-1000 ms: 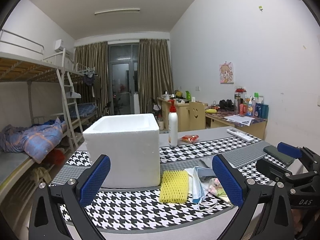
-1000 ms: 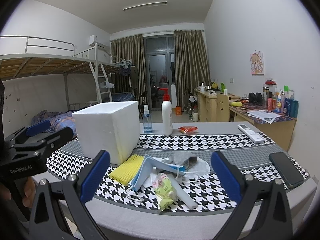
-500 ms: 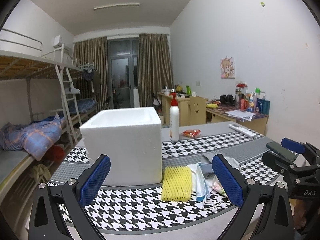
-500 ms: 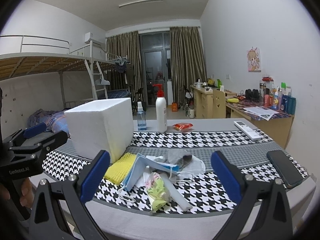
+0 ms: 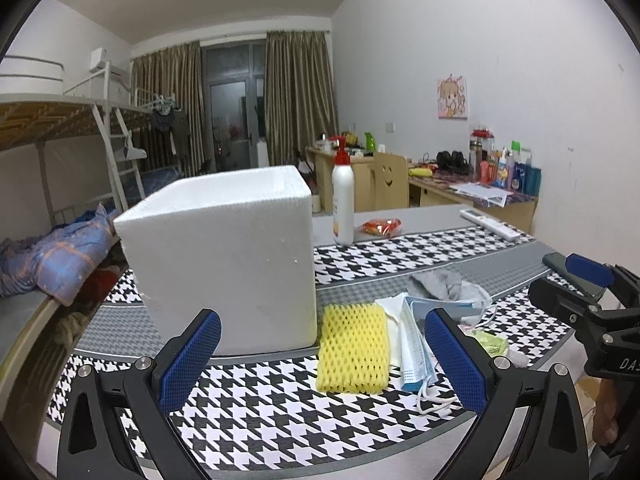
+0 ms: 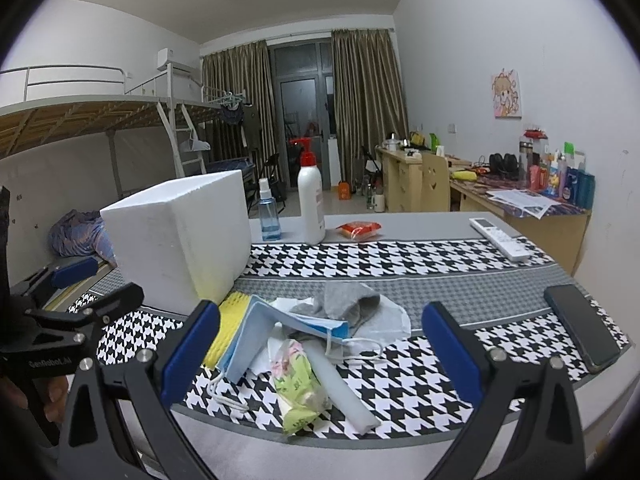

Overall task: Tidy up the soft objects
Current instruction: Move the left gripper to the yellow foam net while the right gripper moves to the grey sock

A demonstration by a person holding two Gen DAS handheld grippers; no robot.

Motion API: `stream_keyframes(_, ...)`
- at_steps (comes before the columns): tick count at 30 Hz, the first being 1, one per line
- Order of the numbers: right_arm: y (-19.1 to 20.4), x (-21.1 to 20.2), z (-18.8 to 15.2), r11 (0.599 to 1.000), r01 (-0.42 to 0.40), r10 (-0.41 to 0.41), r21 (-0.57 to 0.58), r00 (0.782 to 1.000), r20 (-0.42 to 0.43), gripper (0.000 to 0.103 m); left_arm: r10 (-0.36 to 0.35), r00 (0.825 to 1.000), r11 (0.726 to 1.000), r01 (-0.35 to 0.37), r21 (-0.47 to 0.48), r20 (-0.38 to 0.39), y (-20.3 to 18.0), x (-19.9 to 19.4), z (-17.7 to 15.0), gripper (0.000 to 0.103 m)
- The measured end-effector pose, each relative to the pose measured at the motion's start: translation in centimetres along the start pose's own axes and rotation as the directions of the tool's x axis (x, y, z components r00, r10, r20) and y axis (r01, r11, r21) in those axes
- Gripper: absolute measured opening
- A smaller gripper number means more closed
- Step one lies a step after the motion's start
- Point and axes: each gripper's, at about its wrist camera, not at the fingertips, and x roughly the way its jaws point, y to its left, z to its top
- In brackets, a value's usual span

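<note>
A white foam box (image 5: 224, 256) (image 6: 180, 232) stands open-topped on the houndstooth table cloth (image 5: 280, 396). Right of it lies a pile of soft things: a yellow foam net (image 5: 353, 348) (image 6: 226, 330), blue face masks (image 5: 416, 340) (image 6: 276, 328), a grey sock (image 5: 440, 282) (image 6: 348, 300), a green tissue pack (image 6: 298, 384) and a white foam strip (image 6: 340, 384). My left gripper (image 5: 324, 364) hangs open in front of the box and net, holding nothing. My right gripper (image 6: 320, 356) is open above the near edge of the pile, empty.
Behind the box stand a white pump bottle (image 5: 343, 204) (image 6: 311, 204) and a small blue spray bottle (image 6: 269, 212). A red snack packet (image 6: 358, 230), a white remote (image 6: 500, 238) and a black phone (image 6: 580, 326) lie on the table. Bunk bed at left, desks at right.
Both grippers have come forward and lower toward the table; the box and the pile look larger. Both stay open and nothing on the table has moved.
</note>
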Motion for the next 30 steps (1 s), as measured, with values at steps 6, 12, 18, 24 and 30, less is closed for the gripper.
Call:
stream_keyframes(6, 0.5, 1.5, 0.0, 1.000, -0.022, 0.021, -0.009, 0.999, -0.038, 0.102, -0.014, 0.998, 1.000, 0.015, 0.008, -0.064, 0.2, 1.9, -0.5, 0.102)
stream_keyframes(12, 0.6, 2.8, -0.2, 0.999, -0.041, 0.040, -0.009, 0.997, -0.072, 0.102, -0.037, 0.992, 0.999, 0.040, 0.017, -0.119, 0.3, 3.4, -1.0, 0.102)
stream_keyframes(18, 0.4, 3.9, -0.1, 1.000, -0.028, 0.028, -0.005, 0.995, -0.100, 0.102, -0.063, 0.984, 0.998, 0.065, 0.010, -0.164, 0.4, 4.8, -1.4, 0.102)
stream_keyframes(24, -0.6, 4.9, 0.1, 1.000, -0.016, 0.019, 0.026, 0.991, -0.129, 0.102, -0.069, 0.977, 0.997, 0.073, 0.013, -0.200, 0.3, 6.0, -1.8, 0.096)
stream_keyframes(30, -1.3, 5.7, 0.2, 0.998, -0.026, 0.034, 0.053, 0.987, -0.158, 0.099, -0.073, 0.970, 0.997, 0.075, 0.001, -0.231, 0.5, 6.9, -1.8, 0.088)
